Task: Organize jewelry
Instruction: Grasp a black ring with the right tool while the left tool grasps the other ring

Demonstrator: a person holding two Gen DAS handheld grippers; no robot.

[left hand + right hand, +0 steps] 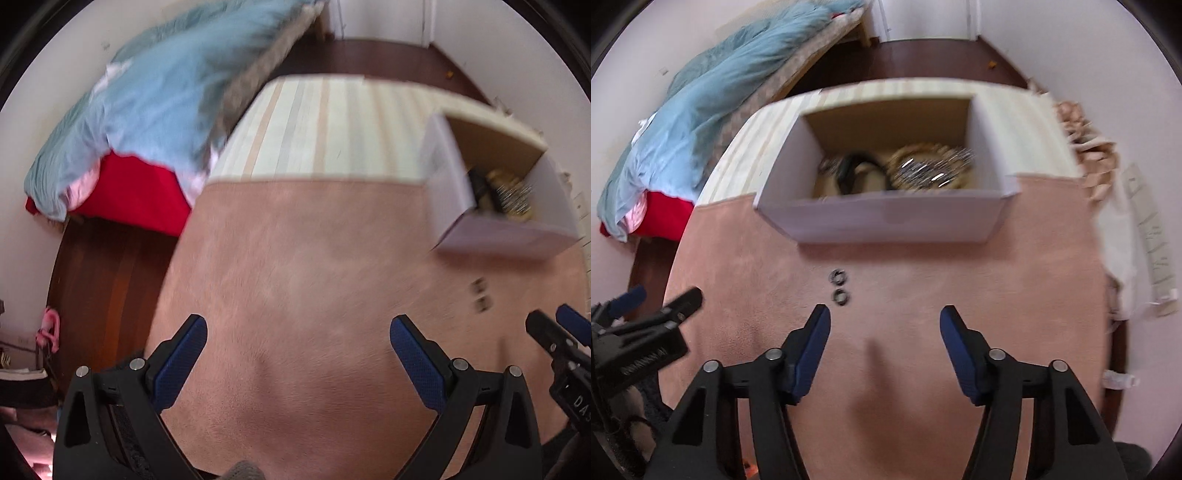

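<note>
- On the pink suede-like counter stands a white box, open at the top, its far part over a pale striped cloth that covers the back of the surface.
- Inside the box lies a heap of jewelry: gold-toned chains and shiny silver pieces toward the right, and a dark band toward the left. Motion blur hides finer detail.
- Two small dark rings lie on the pink surface just in front of the box, one close behind the other, apart from the box wall. In the left wrist view the same pair shows as two blurred marks below the box.
- The right tongs hover over the pink surface, jaws spread wide and holding nothing; the rings sit just beyond and slightly left of the left blue pad.
- The left tongs are likewise wide open and empty, above a bare stretch of the pink surface, well to the left of the box.
- Each tool shows in the other's view: the left tongs at the left edge of the right wrist view, the right tongs at the right edge of the left wrist view.
- Beyond the counter, to the left, is a bed with a light blue blanket and a red sheet, on a dark wooden floor.
</note>
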